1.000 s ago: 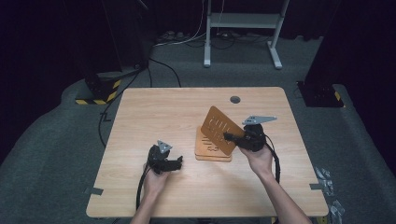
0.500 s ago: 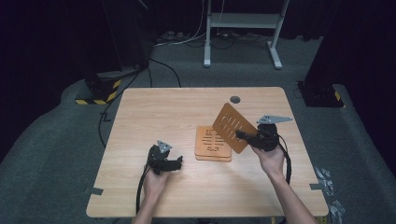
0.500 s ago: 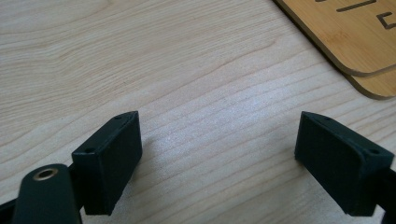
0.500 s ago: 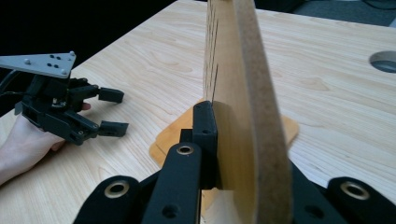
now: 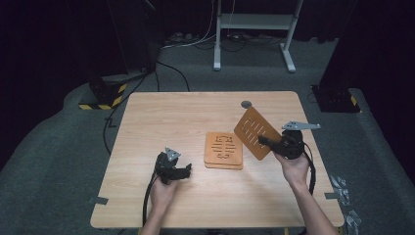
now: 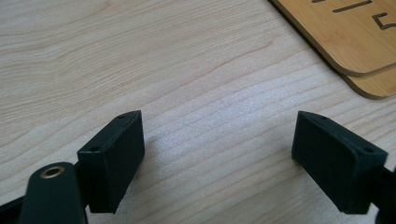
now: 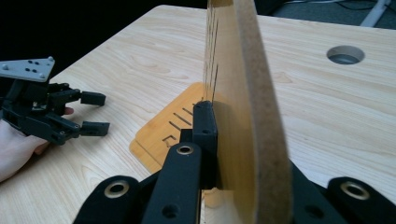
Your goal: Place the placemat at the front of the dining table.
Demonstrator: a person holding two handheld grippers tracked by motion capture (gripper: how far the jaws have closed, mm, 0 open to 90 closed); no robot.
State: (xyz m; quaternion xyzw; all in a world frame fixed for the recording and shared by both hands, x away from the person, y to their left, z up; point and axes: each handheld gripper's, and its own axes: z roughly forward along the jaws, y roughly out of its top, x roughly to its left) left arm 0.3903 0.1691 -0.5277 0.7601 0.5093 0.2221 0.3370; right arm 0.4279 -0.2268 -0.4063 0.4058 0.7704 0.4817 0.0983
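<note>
- Coaster [image 5: 253, 132] is hanging tilted in the air, just right of the stack [image 5: 224, 150] of matching coasters lying near the middle of the table [image 5: 161, 117], and clear of it.
- Right gripper [image 5: 266, 142] is pinching the coaster's lower edge; in the right gripper view its jaws are standing nearly together on the thin board [image 7: 243, 93], one pad on each face.
- Left gripper [image 5: 185, 170] is resting on the table left of the stack, jaws spread wide and holding nothing; in the left gripper view the stack's corner [image 6: 355, 42] is lying beyond its right jaw.
- Handling, as judged: the coaster is looking light, stiff and thin, with slots cut through it. Smooth faces are likely making it slippery, so an edge grip with pads flat on both faces, away from the slots, is suiting it best.
</note>
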